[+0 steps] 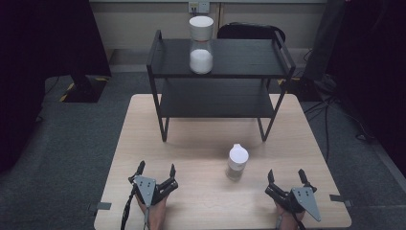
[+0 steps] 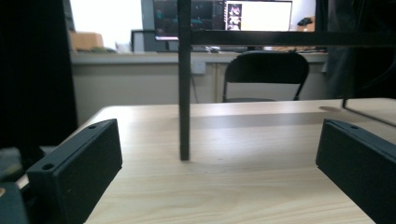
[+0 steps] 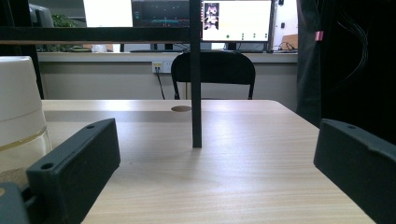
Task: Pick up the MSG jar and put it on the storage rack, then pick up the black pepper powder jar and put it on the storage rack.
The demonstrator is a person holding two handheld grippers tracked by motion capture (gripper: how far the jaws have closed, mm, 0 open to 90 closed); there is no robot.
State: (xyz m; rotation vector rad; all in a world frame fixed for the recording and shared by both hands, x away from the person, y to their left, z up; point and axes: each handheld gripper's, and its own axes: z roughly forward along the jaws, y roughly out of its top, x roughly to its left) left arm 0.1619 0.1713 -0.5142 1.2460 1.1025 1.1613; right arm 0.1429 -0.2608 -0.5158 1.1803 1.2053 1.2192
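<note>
Two grippers rested at the near edge of the pale wooden table (image 1: 143,124), one in each of the person's hands. The left gripper (image 1: 156,170) had its jaws spread wide with nothing between them, and the right gripper (image 1: 287,175) stood the same way, jaws apart and empty. One black two-tier rack (image 1: 220,72) occupied the far half of the table, on four thin legs. I counted two jars. One tall jar (image 1: 201,44) with a white lid and white contents stood on the rack's top shelf, toward its left half. One smaller jar (image 1: 237,162) with a white spouted lid stood on the tabletop in front of the rack, between the two grippers and nearer the right one, touching neither. From the right gripper's camera, that small jar sat just beside the left jaw, at the frame's edge. One black chair (image 2: 266,70) stood beyond the table's far side, and bright monitors (image 3: 236,21) glowed on a counter behind it.
</note>
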